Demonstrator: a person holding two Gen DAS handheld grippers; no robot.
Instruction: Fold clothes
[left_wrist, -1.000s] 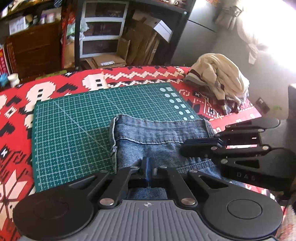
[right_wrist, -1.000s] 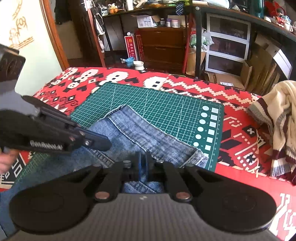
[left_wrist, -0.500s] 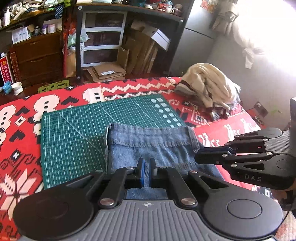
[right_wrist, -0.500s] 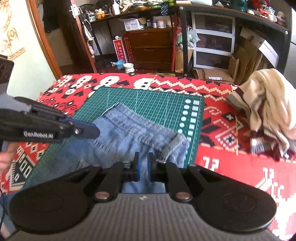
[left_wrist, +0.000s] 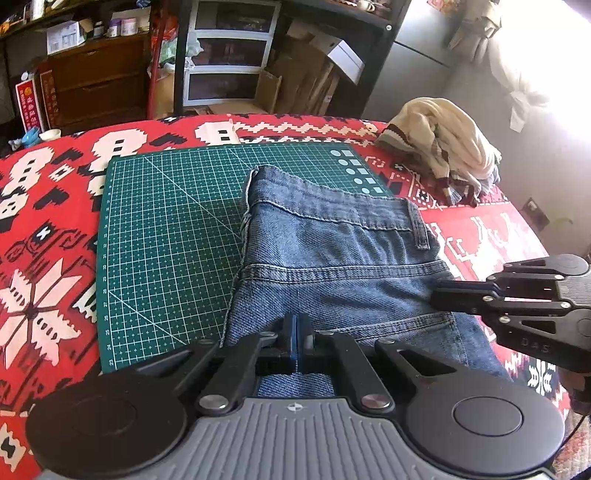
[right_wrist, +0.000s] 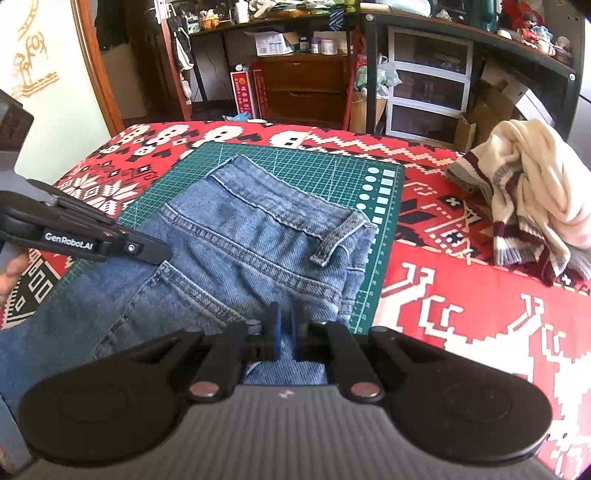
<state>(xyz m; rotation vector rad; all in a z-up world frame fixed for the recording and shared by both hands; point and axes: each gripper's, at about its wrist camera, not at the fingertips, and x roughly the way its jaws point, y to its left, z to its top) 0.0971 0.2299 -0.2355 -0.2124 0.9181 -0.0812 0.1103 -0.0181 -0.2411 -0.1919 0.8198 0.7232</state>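
Blue denim jeans (left_wrist: 332, 258) lie folded on the green cutting mat (left_wrist: 166, 229), waistband towards the far side, and show again in the right wrist view as jeans (right_wrist: 236, 251) on the mat (right_wrist: 325, 170). My left gripper (left_wrist: 297, 332) hovers low over their near edge, pads pressed together with no cloth seen between them. From the right wrist view the left gripper (right_wrist: 162, 254) has its tip over the jeans' left side. My right gripper (right_wrist: 285, 332) sits over the jeans' near right part, with a narrow gap between its pads. The right gripper (left_wrist: 437, 295) reaches in from the right.
A cream sweater with dark red stripes (right_wrist: 524, 199) lies bunched on the red patterned table cover (right_wrist: 461, 302), right of the mat. Shelves, drawers and cardboard boxes (left_wrist: 306, 85) stand beyond the far edge. A hand (right_wrist: 9, 273) holds the left gripper at the left edge.
Both grippers were shut on the jeans' edge a second ago, then opened and let it go. Now they sit lower and closer over the flat jeans, jaws narrowed again.
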